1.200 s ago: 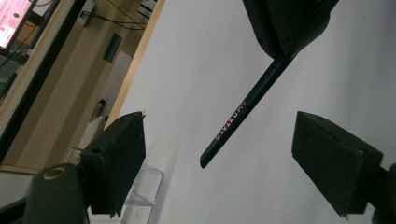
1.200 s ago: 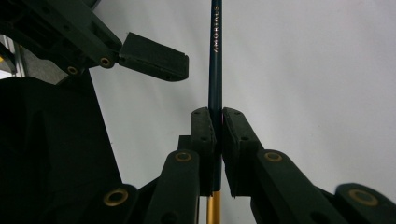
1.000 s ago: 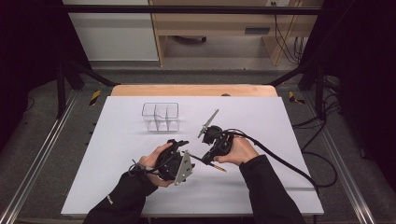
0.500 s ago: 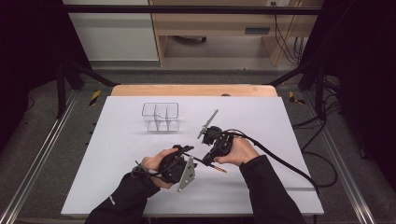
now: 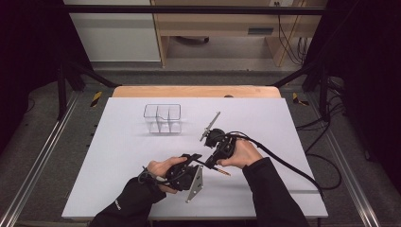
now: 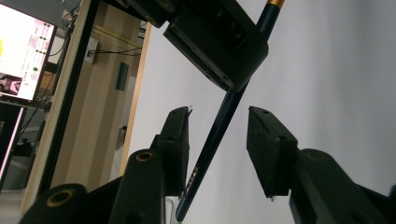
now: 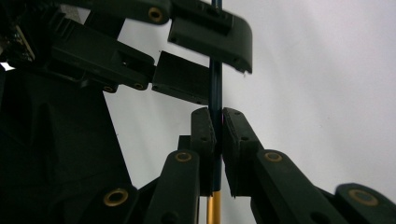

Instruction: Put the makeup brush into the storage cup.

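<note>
A thin dark pencil [image 5: 213, 167] with a gold band near one end is held above the white table [image 5: 118, 156], on the near side of the clear divided box [image 5: 163, 118] and well apart from it. The pencil is clamped between the pads of the right gripper [image 5: 211, 163], whose jaws are seen pressed tight on the dark shaft in the right gripper view [image 7: 215, 140], with the gold-banded part [image 7: 214, 210] lying below the pads, toward the gripper's body. The other part of the shaft is seen running up from the pads into the gap of the left gripper [image 7: 205, 60].

In the left gripper view, the pencil [image 6: 219, 130] is seen passing slantwise between the two jaws of the left gripper [image 6: 218, 140]. The jaws have just been closing, with the pencil between them. The shaft lies close against the left-hand pad [image 6: 180, 140], though contact cannot be told for certain, and a clear gap is left to the right-hand pad [image 6: 268, 144]; no grip is made by this gripper. Farther along, the shaft is seen held by the right gripper [image 6: 219, 42].

In the high view, the left gripper [image 5: 191, 161] is placed just beside the right one, nearer the table's front edge than the box.
</note>
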The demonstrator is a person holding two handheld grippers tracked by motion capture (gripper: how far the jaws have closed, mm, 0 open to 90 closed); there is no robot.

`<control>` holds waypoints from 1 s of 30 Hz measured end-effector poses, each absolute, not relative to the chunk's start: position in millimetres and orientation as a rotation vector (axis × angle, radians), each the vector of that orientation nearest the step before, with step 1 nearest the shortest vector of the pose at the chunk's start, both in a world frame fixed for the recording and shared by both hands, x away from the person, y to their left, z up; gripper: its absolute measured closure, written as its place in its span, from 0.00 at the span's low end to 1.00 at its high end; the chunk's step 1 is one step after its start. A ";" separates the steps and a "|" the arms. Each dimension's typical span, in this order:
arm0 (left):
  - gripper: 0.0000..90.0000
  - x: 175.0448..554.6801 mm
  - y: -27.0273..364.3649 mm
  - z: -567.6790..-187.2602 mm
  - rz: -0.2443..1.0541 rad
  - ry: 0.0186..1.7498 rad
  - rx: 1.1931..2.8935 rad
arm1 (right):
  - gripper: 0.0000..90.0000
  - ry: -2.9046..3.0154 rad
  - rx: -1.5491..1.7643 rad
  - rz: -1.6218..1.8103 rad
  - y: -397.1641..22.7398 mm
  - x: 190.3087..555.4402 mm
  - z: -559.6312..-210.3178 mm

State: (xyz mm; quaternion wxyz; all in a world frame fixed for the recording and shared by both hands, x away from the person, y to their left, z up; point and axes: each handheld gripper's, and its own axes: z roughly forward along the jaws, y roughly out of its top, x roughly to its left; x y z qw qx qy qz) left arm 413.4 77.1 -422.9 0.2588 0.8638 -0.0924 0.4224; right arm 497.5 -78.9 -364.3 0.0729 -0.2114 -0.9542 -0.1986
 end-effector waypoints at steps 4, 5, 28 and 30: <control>0.72 412.5 76.7 -423.5 1.147 -0.261 2.345 | 0.93 -2.869 -0.634 -0.594 -78.8 496.8 -364.5; 0.73 412.4 76.6 -423.4 1.154 -0.268 2.341 | 0.93 -2.870 -0.638 -0.593 -78.9 496.7 -364.3; 0.89 410.4 75.2 -427.3 1.180 -0.324 2.369 | 0.92 -2.891 -0.620 -0.586 -78.4 496.8 -365.3; 0.91 410.2 75.2 -426.8 1.183 -0.336 2.374 | 0.92 -2.893 -0.619 -0.596 -78.9 496.8 -364.8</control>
